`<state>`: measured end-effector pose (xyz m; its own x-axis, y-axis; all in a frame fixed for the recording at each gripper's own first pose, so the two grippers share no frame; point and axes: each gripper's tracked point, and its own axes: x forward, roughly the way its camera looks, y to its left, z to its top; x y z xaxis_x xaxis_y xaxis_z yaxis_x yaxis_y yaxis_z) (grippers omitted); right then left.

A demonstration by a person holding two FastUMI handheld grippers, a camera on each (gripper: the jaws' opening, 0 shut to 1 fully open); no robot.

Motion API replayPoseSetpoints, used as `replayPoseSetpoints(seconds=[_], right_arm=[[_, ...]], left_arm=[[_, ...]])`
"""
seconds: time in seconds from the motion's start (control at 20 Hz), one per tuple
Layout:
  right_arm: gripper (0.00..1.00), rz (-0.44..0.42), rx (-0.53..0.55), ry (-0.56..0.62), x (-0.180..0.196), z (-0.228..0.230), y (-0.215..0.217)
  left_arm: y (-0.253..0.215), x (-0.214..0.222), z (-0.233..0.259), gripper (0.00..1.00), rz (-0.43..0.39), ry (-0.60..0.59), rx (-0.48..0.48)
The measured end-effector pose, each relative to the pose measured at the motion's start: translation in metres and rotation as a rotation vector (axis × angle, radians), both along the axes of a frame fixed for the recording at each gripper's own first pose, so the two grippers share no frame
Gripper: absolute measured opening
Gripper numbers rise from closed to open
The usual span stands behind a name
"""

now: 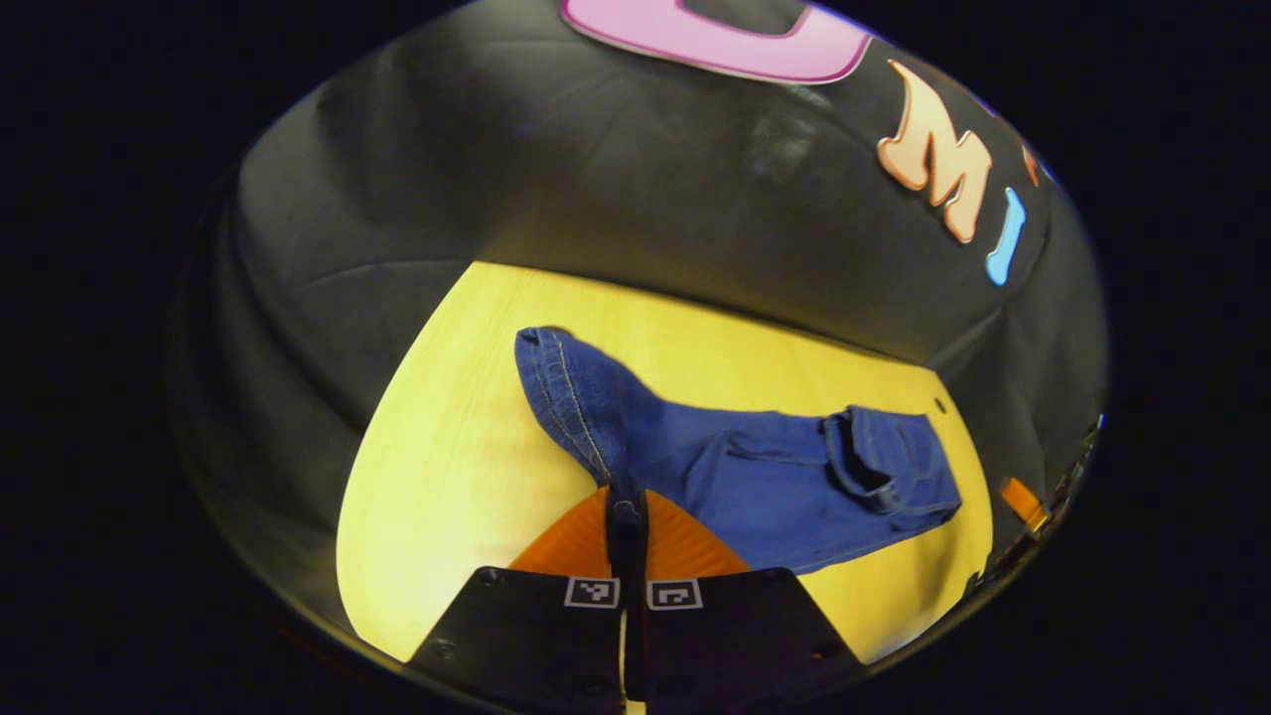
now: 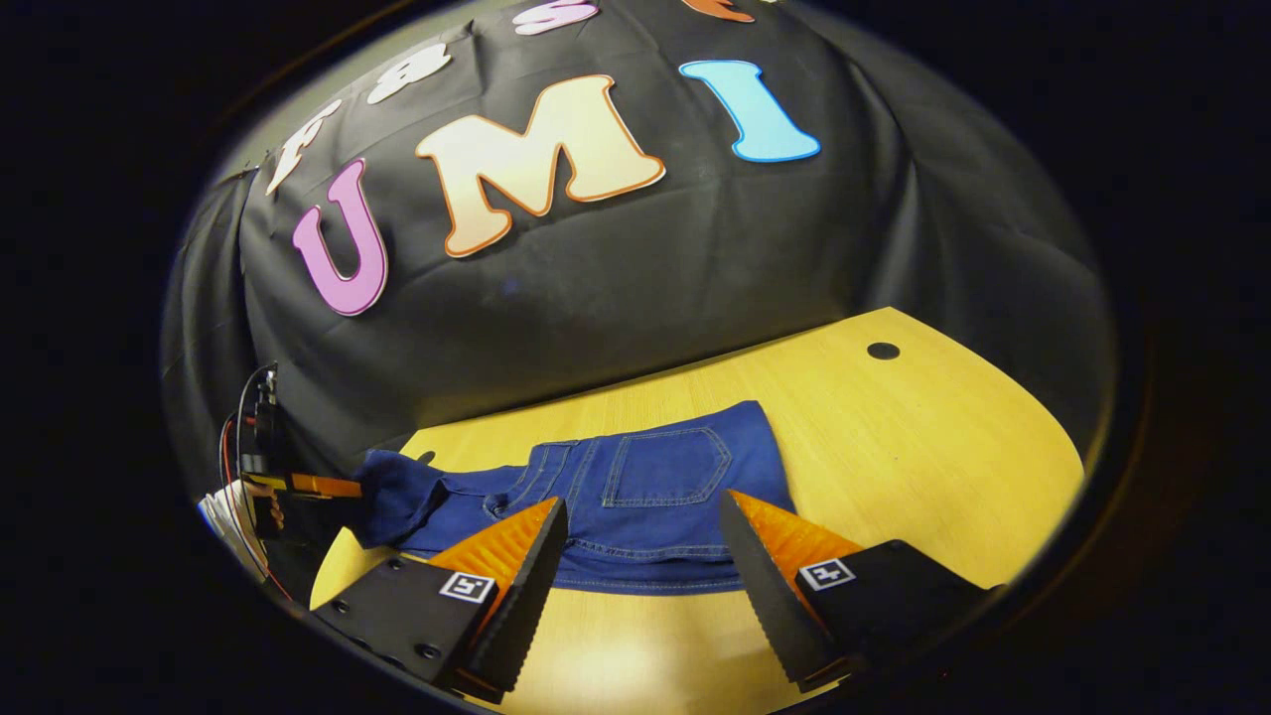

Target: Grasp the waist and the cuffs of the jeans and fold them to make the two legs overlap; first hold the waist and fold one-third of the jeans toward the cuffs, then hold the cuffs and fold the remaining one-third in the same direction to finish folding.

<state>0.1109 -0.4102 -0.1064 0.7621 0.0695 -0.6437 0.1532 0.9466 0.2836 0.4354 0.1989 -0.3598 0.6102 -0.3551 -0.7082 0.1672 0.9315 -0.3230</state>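
While jeans (image 2: 635, 497) lie crosswise on table (image 2: 923, 437), left gripper (image 1: 626, 508) apparently pinching leg, right gripper (image 2: 643, 526) fingers spread.

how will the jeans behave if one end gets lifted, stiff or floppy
Probably floppy: the jeans lie limp on the table, and the end at the left hand-held gripper bends upward in a soft curve. Thick seams suggest some weight, so lifted parts would likely sag, not slip.
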Motion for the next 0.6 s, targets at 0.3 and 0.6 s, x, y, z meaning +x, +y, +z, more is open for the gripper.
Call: replayPoseSetpoints(seconds=[0.3, 0.6], right_arm=[[0.95, 0.019, 0.021, -0.019, -0.017, 0.017, -0.031], [0.95, 0.019, 0.046, -0.028, -0.032, 0.028, -0.065]], left_arm=[[-0.083, 0.003, 0.052, 0.00, -0.061, -0.086, -0.032], [-0.168, 0.007, 0.094, 0.00, -0.134, -0.161, -0.050]])
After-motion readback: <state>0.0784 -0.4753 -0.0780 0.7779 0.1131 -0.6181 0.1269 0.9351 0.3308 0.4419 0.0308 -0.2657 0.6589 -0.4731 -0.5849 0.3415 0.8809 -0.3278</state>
